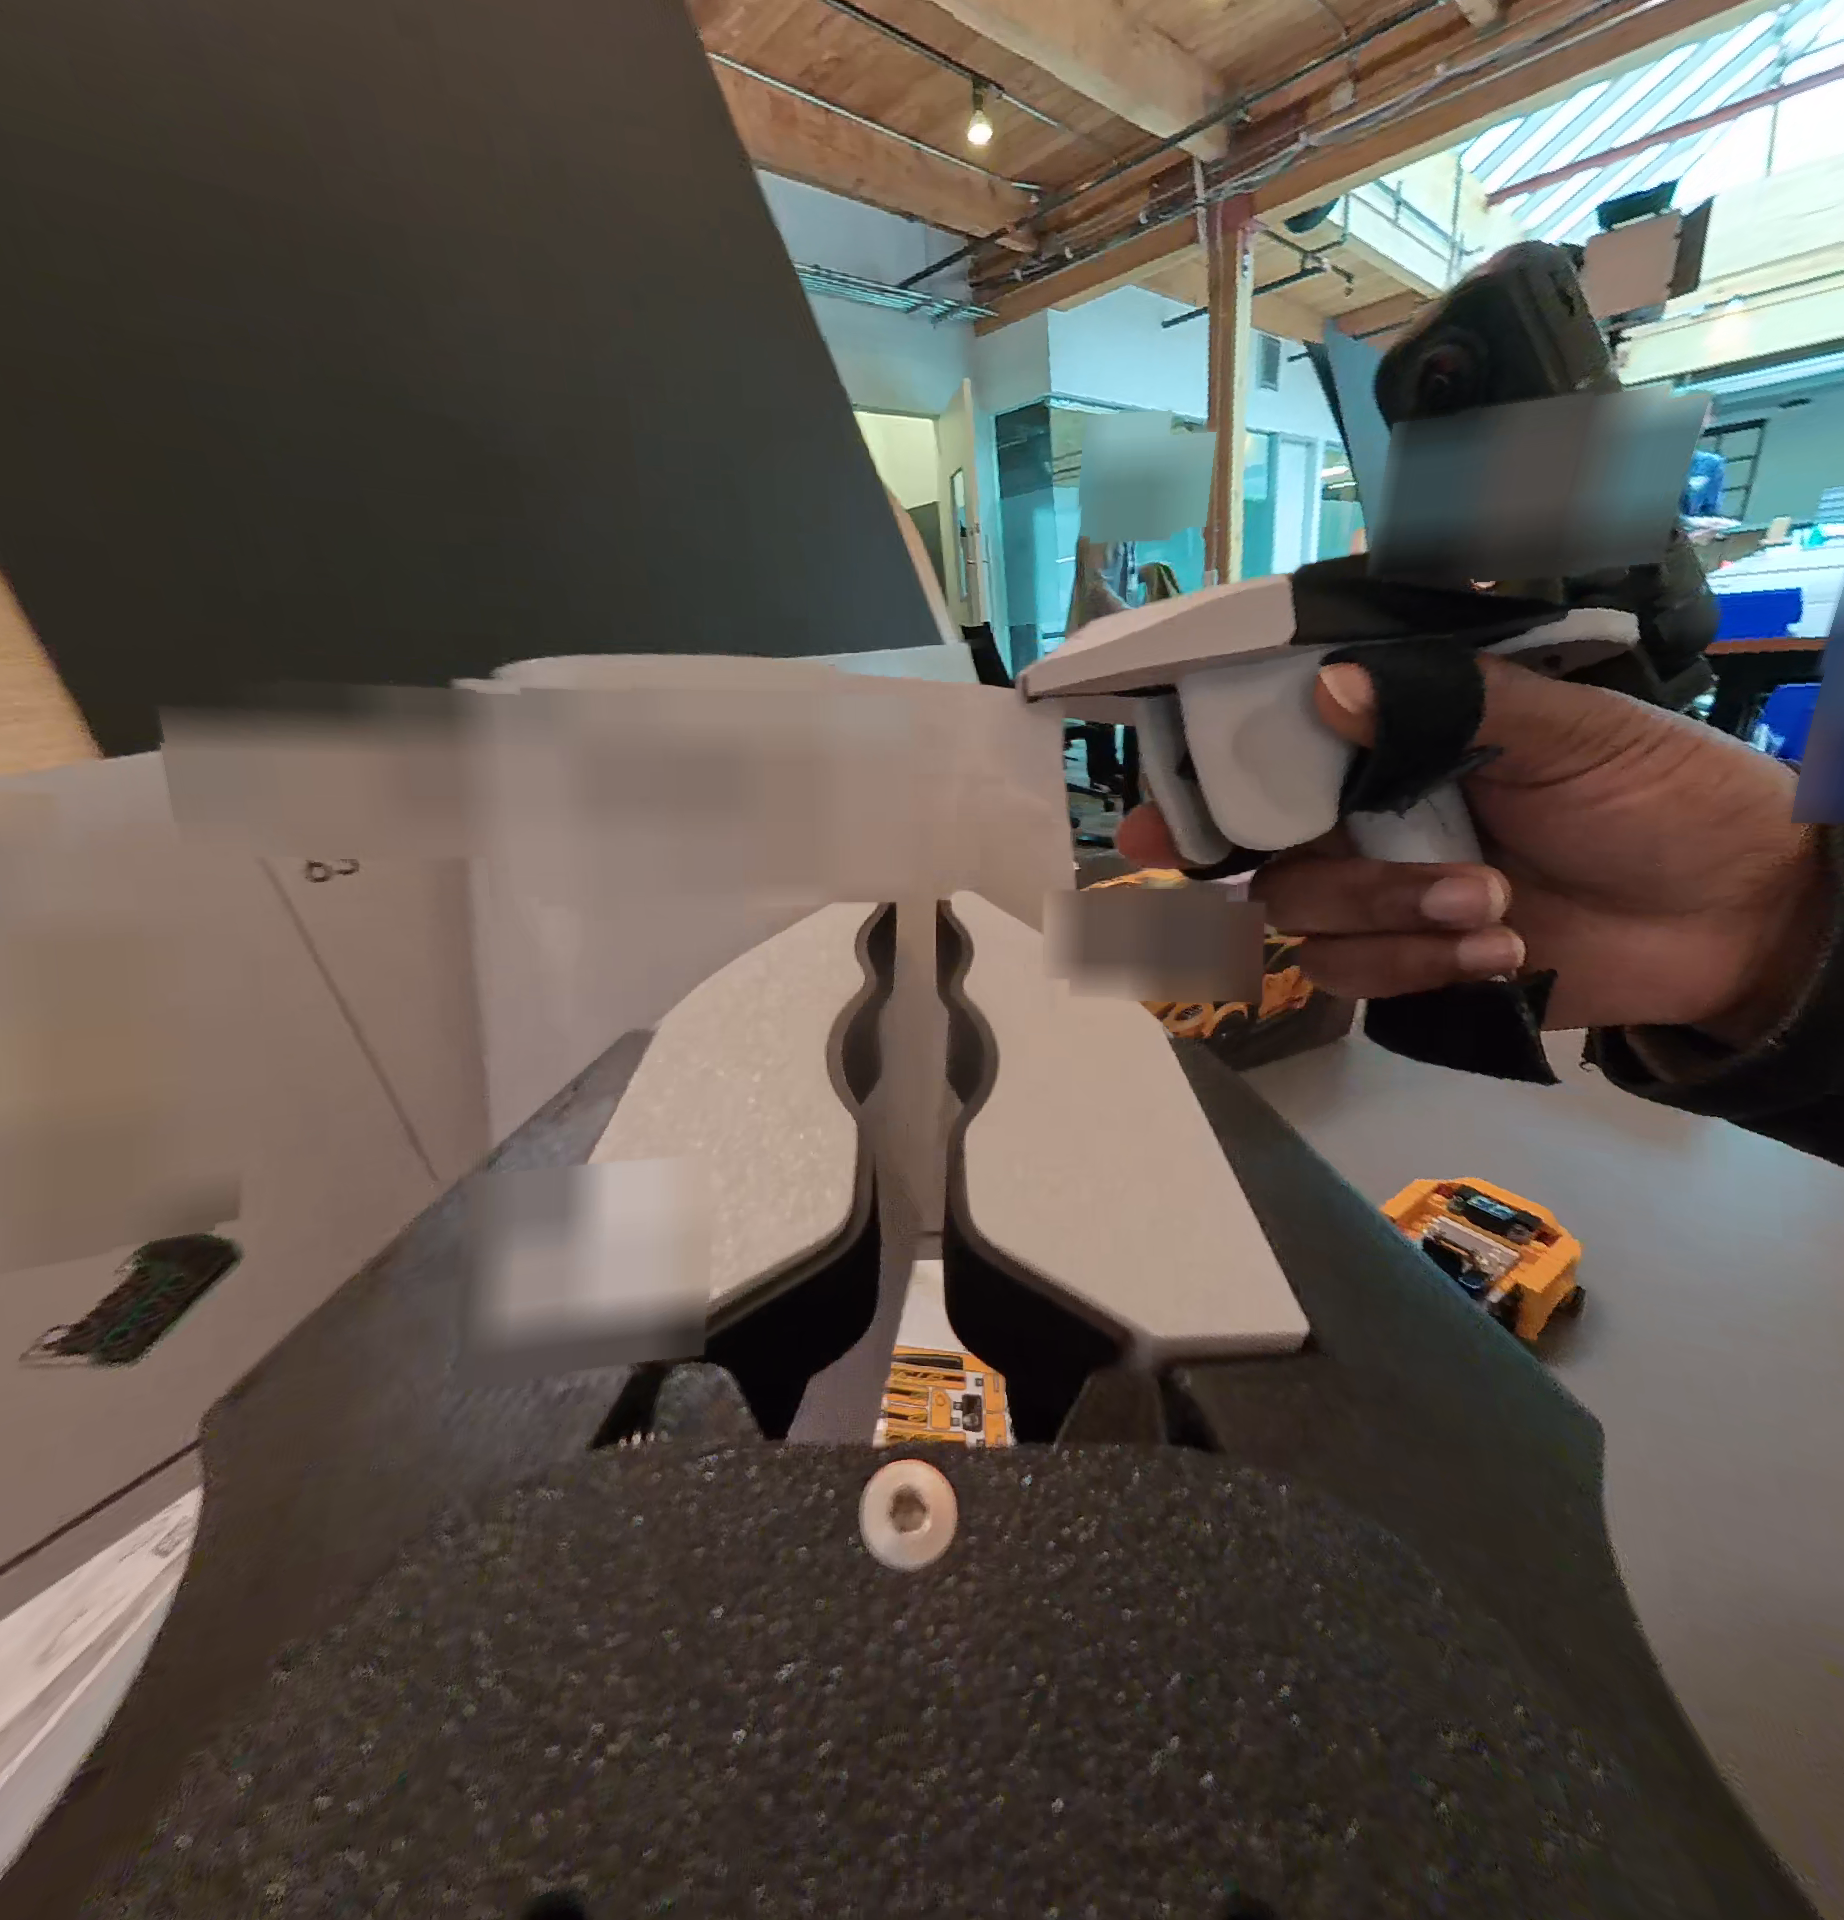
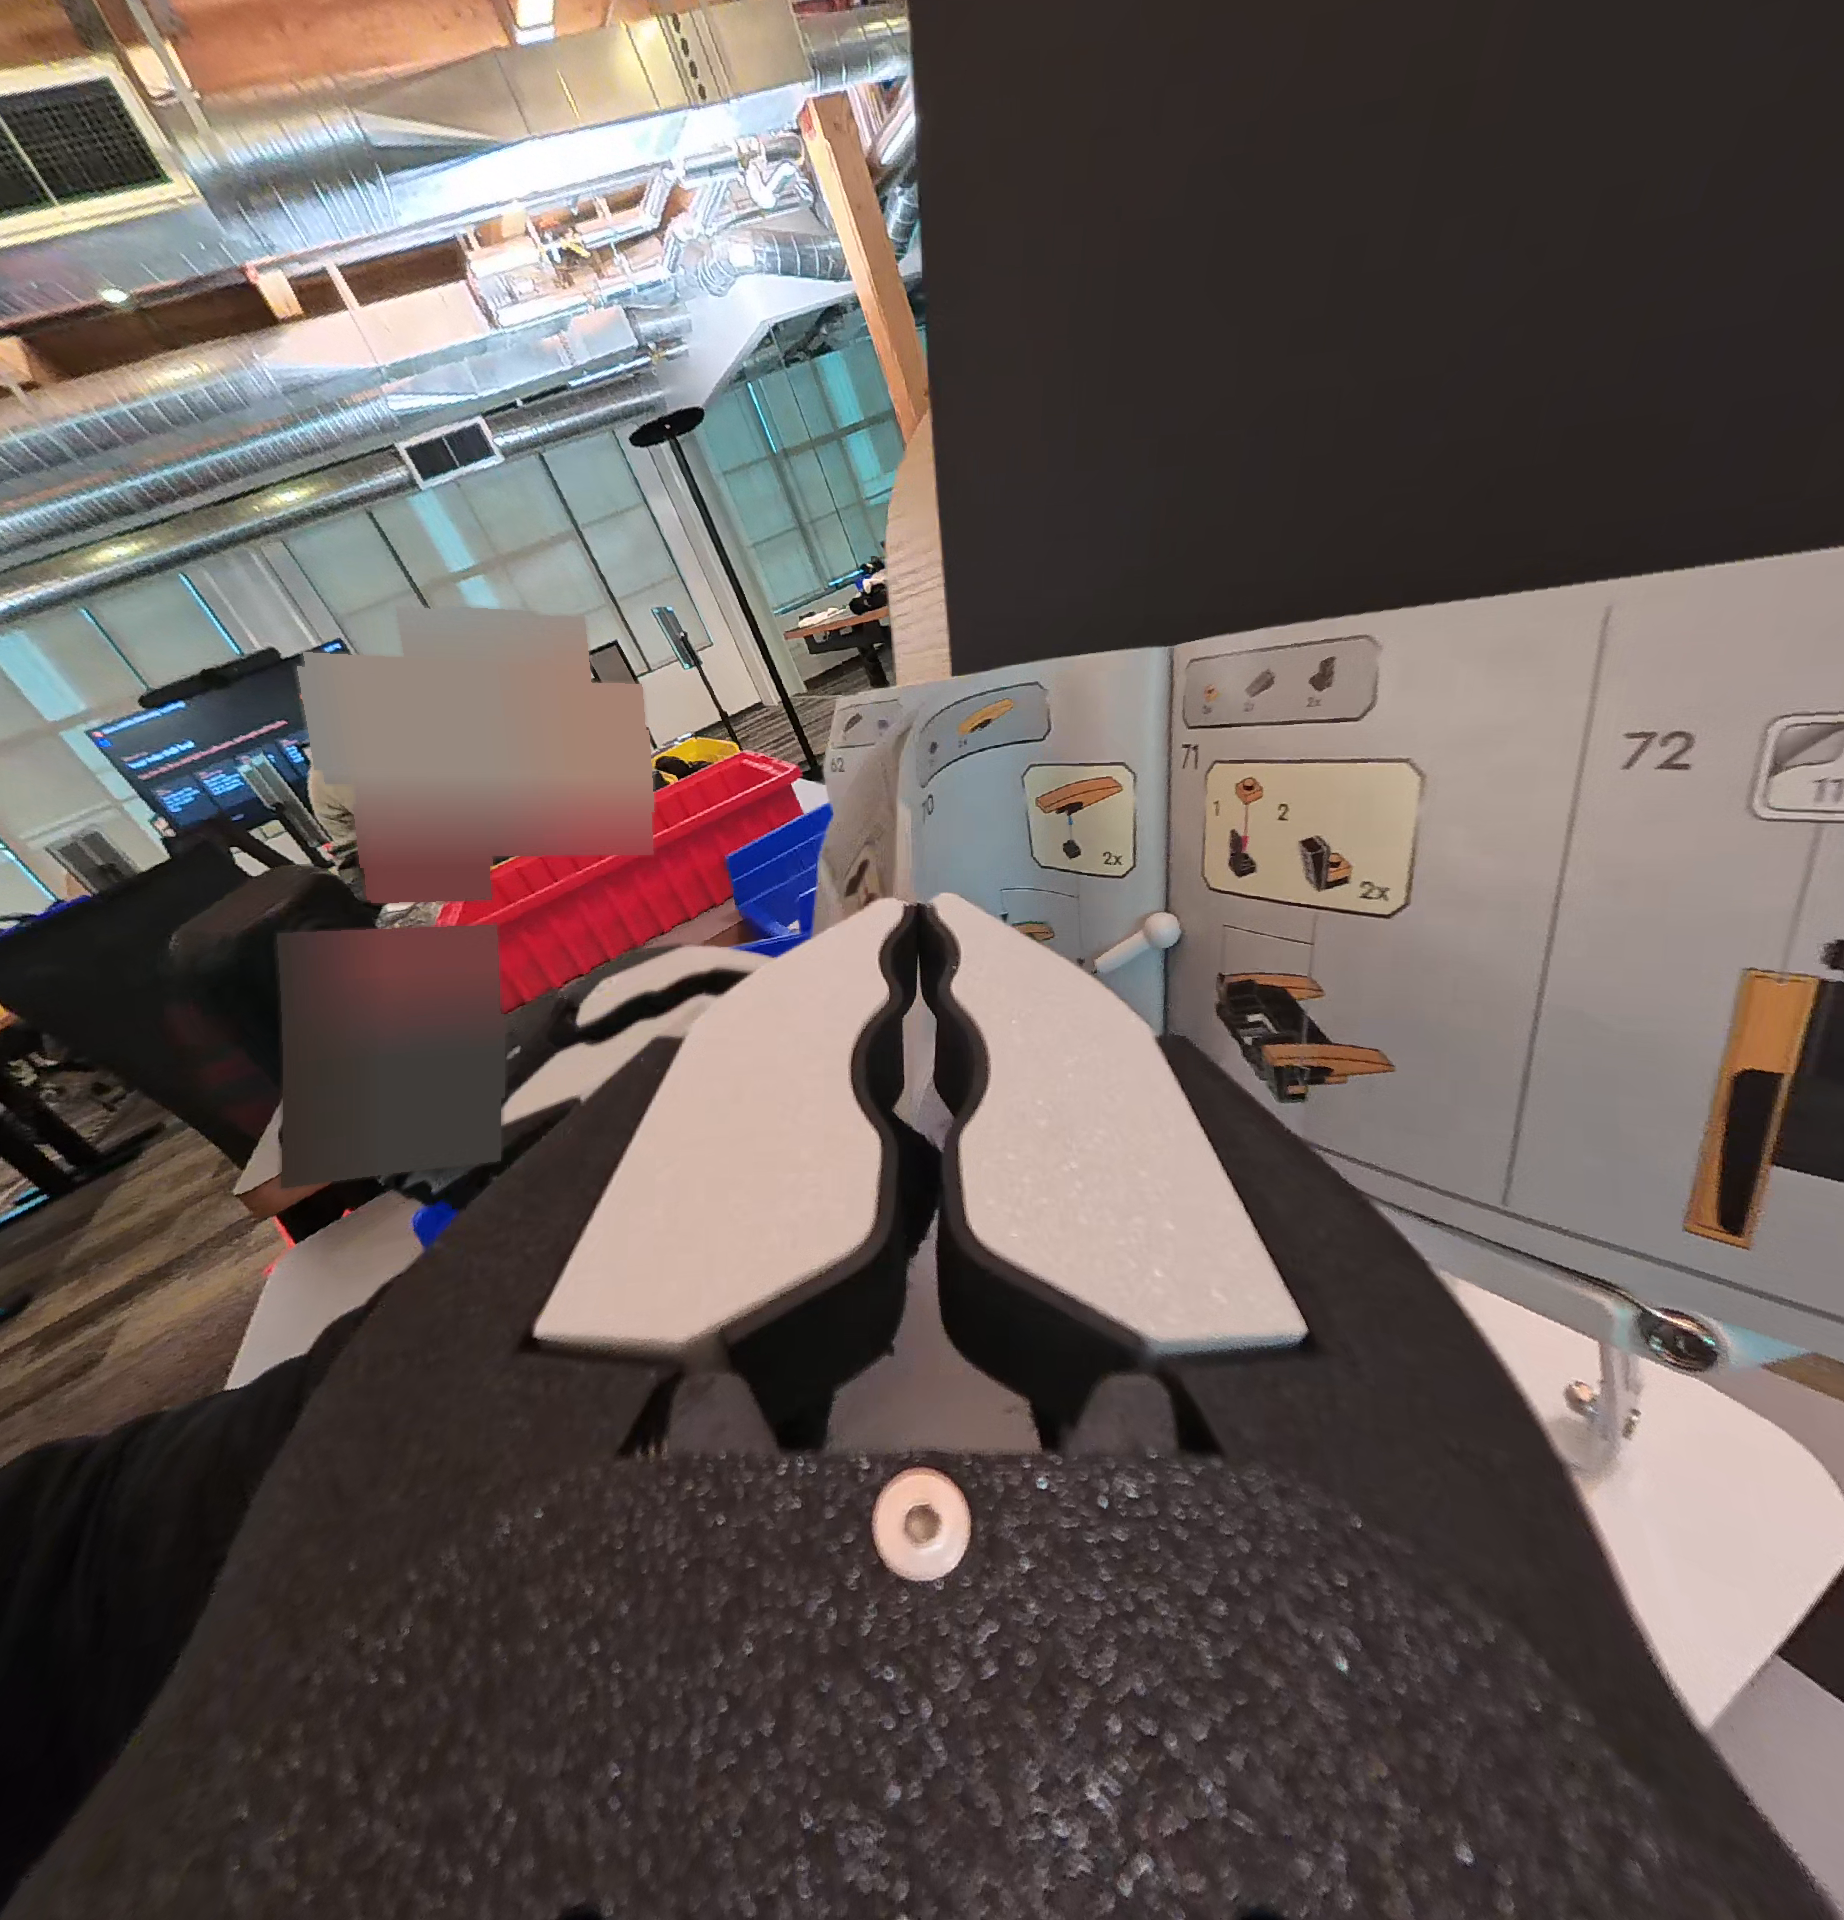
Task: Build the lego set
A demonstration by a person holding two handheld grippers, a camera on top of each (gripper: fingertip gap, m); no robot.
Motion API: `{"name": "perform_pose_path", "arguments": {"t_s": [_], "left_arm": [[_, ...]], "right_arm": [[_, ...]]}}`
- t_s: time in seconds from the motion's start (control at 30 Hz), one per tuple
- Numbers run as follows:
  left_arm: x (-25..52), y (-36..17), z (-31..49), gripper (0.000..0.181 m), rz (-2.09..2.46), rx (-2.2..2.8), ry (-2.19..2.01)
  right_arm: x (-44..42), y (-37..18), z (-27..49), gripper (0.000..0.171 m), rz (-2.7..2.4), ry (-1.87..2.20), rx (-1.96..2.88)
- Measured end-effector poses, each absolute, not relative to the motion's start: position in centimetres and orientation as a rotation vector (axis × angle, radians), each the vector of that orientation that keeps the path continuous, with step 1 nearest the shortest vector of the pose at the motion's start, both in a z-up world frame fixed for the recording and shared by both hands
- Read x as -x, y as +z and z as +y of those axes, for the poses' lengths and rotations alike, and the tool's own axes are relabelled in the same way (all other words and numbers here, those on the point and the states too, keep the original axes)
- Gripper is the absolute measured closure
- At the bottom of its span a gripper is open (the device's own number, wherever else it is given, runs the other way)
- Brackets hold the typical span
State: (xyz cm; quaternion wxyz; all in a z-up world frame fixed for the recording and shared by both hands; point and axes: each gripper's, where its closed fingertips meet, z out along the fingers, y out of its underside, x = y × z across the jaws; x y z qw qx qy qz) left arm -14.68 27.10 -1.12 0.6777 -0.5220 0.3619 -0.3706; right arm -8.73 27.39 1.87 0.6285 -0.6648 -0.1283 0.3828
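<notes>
My left gripper is shut on a thin white sticker sheet with orange print, which runs edge-on between its fingers. My right gripper is shut with its tips touching; something pale shows in the gap behind them, and I cannot tell what. In the left wrist view a hand holds the right gripper up at the right, pointing left, with its tips behind a blur. A partly built orange and black lego car sits on the grey table. The open instruction booklet stands just ahead of the right gripper.
The booklet rests on a white metal stand in front of a dark panel. A black and orange lego box lies under the hand. A red bin and a blue bin sit farther off. Across from one pair of fingers to the other is roughly 7 centimetres.
</notes>
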Motion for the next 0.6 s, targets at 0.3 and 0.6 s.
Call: {"name": "perform_pose_path", "arguments": {"t_s": [0.3, 0.6], "left_arm": [[20.6, 0.3, 31.4, 0.176, 0.554, 1.241, -0.708], [28.0, 4.8, 32.0, 0.177, 0.350, 1.118, -0.602]], "right_arm": [[7.0, 1.7, 28.1, 0.171, -0.284, 0.818, 1.542], [6.0, 1.6, 28.8, 0.171, -0.280, 0.785, 1.553]]}}
